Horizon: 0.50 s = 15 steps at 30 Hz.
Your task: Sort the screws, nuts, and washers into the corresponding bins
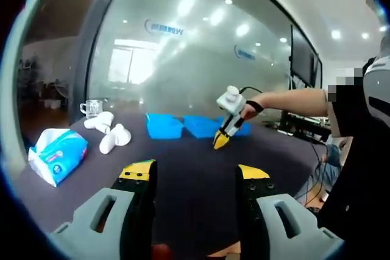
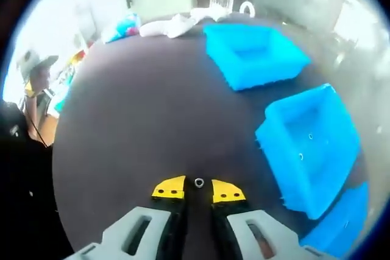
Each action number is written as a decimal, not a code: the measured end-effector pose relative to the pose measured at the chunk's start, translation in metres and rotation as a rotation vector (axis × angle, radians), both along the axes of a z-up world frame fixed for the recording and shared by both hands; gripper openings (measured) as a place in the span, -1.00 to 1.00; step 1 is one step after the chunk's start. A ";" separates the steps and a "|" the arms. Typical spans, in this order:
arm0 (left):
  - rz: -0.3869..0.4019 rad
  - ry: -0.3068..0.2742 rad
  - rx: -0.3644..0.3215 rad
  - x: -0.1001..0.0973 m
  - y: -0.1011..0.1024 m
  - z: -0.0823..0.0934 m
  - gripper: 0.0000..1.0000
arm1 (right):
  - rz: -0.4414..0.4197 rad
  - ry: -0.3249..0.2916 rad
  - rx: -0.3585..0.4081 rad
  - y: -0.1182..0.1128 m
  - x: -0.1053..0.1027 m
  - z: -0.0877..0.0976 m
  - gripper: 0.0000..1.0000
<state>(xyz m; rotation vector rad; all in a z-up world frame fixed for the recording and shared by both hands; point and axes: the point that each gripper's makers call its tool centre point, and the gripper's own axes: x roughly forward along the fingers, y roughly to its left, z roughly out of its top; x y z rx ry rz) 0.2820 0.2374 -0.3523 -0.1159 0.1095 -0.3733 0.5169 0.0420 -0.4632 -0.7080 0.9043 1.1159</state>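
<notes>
Your right gripper (image 2: 198,190) pinches a small silver ring-shaped nut (image 2: 198,182), jaws nearly together; your left gripper (image 1: 195,172) gapes wide. The third blue plastic bin (image 2: 341,226) is cut off.

Three blue bins (image 2: 253,53) stand in a row to the right of the right gripper (image 2: 198,190), the far one (image 2: 311,144) next and the third (image 2: 341,223) cut by the edge. One small ring-shaped part (image 2: 199,182) lies just ahead of that gripper's tips; two more specks (image 2: 301,156) sit in the middle bin. Ahead of the left gripper (image 1: 194,175): one tissue pack (image 1: 58,155), one glass cup (image 1: 92,108), two white rolled items (image 1: 106,131).
</notes>
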 end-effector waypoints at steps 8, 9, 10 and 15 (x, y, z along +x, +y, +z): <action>0.001 -0.002 -0.005 0.000 0.001 0.000 0.02 | 0.027 -0.019 -0.023 0.001 -0.007 0.000 -0.95; 0.000 -0.002 -0.007 0.000 0.001 0.000 0.02 | 0.027 -0.020 -0.024 0.002 -0.007 0.000 -0.96; 0.000 -0.003 -0.006 -0.001 0.001 0.001 0.02 | 0.027 -0.022 -0.025 0.001 -0.006 0.001 -0.96; -0.002 -0.006 -0.006 -0.001 0.001 0.002 0.02 | 0.026 -0.019 -0.012 0.000 -0.009 0.003 -0.96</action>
